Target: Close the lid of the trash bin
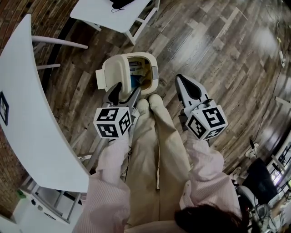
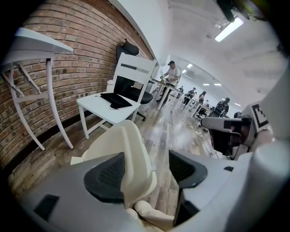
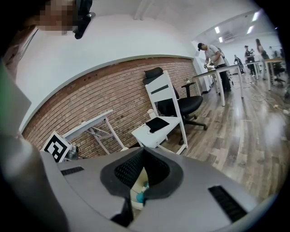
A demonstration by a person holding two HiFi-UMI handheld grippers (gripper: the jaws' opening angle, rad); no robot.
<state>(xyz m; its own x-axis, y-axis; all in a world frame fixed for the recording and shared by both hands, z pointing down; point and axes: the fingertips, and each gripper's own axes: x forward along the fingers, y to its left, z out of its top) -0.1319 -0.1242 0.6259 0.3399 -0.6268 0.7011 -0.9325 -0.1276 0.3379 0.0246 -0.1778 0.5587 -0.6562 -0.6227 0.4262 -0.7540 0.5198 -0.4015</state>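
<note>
A cream trash bin [image 1: 152, 68] stands on the wood floor just beyond the person's shoes [image 1: 150, 102]. Its lid [image 1: 113, 73] is raised upright on the bin's left side, and the inside shows blue and white litter. My left gripper [image 1: 124, 94] is open right at the lid's near edge. In the left gripper view the lid [image 2: 131, 154] rises between the two dark pads [image 2: 106, 176], with a gap on the right side. My right gripper [image 1: 188, 87] hangs to the right of the bin, shut on nothing. Through its jaws a sliver of the bin [image 3: 137, 195] shows.
A long white table [image 1: 27, 113] runs along the left by the brick wall. A white chair-desk [image 1: 113, 13] with a black item stands beyond the bin. The person's beige trouser legs [image 1: 159, 150] fill the near floor. Other people work at distant desks [image 2: 172, 74].
</note>
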